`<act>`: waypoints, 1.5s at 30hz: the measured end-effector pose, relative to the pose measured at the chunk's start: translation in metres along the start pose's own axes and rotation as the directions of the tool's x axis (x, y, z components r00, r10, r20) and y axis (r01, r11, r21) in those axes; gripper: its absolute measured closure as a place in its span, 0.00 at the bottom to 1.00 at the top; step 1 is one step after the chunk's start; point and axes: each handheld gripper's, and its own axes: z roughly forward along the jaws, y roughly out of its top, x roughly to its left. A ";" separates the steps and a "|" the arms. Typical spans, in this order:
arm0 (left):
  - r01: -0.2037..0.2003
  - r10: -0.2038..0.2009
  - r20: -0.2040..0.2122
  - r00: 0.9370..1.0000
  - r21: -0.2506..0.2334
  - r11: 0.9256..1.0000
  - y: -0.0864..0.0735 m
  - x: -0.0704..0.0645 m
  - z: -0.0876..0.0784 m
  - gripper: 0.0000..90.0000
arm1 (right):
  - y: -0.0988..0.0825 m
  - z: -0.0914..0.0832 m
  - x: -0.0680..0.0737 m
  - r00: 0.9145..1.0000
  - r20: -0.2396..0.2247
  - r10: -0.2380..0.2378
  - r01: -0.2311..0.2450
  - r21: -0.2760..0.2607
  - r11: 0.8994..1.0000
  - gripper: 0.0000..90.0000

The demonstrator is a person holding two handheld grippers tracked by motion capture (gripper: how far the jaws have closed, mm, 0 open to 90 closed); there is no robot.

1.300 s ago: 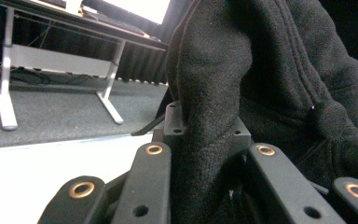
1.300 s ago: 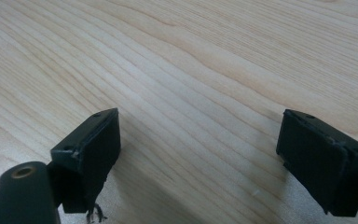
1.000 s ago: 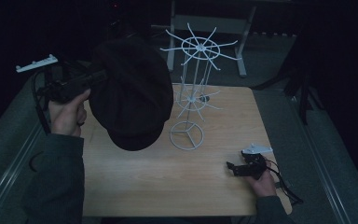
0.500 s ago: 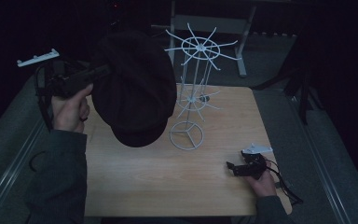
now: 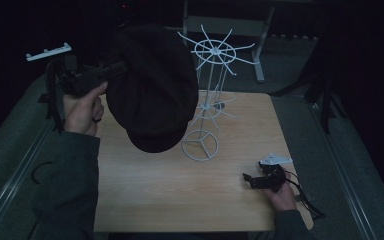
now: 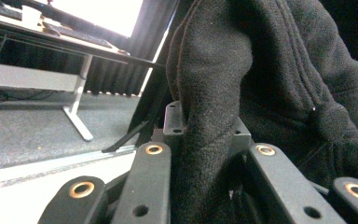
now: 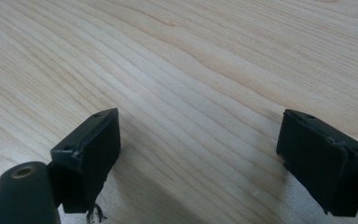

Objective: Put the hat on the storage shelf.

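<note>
Above the desk's [image 5: 160, 195] left half, the left tool [image 5: 111, 70] is holding a black cap [image 5: 152, 90] in the air, its jaws clamped together on a fold of the cap's fabric. Seen from the left tool view, the thick fleece of the cap [image 6: 242, 93] is running down between the two jaws and bulging out to the right. The cap is hanging just left of the white wire stand [image 5: 207, 100], overlapping the stand's left spokes in the high view; whether it is touching them I cannot tell. Compared with a second ago, the cap is sitting higher and a little farther away, and its lower edge is now lying over less of the desk. The left hand [image 5: 82, 107] gripping the tool is likewise higher than before.

At the near right corner of the desk, the right tool [image 5: 252, 181] is lying low over the wood, in the same spot as a second ago. From the right tool view its jaws are standing wide apart with nothing between them but bare desk [image 7: 191, 70].
</note>
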 end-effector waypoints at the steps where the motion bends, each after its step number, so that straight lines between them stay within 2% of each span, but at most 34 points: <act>1: 0.002 -0.002 0.002 1.000 0.000 1.000 0.001 0.000 0.002 0.87 | 0.000 0.000 0.000 1.000 0.000 0.000 0.000 0.000 1.000 0.15; 9: 0.022 -0.022 0.020 1.000 0.016 1.000 0.000 0.002 0.021 0.87 | 0.000 0.000 0.000 1.000 -0.001 0.001 -0.001 0.002 1.000 0.15; 13: 0.027 -0.027 0.012 1.000 0.026 0.999 0.000 0.003 0.028 0.87 | 0.000 0.000 0.000 1.000 0.000 0.000 0.000 0.001 1.000 0.15; 16: 0.019 -0.019 0.003 1.000 0.056 0.998 -0.002 0.003 0.037 0.87 | 0.000 0.000 0.000 1.000 0.001 0.000 0.000 0.000 1.000 0.15; 21: 0.032 -0.031 -0.003 0.999 0.086 0.996 -0.009 0.007 0.051 0.87 | 0.000 0.000 0.000 1.000 0.001 0.000 0.000 -0.001 1.000 0.15; 27: 0.038 -0.035 -0.021 0.999 0.148 0.988 -0.021 0.013 0.068 0.86 | 0.000 0.000 0.000 1.000 0.001 -0.001 0.001 -0.001 1.000 0.15; 36: 0.015 0.004 -0.089 0.996 0.206 0.978 -0.027 0.014 0.076 0.83 | 0.000 0.000 0.000 1.000 0.000 0.000 0.000 0.000 1.000 0.15; 41: 0.029 -0.005 -0.103 0.995 0.235 0.972 -0.030 0.017 0.080 0.80 | 0.000 0.000 0.000 1.000 0.001 0.000 0.000 0.000 1.000 0.15; 45: 0.030 -0.007 -0.101 0.995 0.226 0.974 -0.030 0.017 0.080 0.76 | 0.000 0.000 0.000 1.000 0.000 0.001 -0.001 -0.001 1.000 0.15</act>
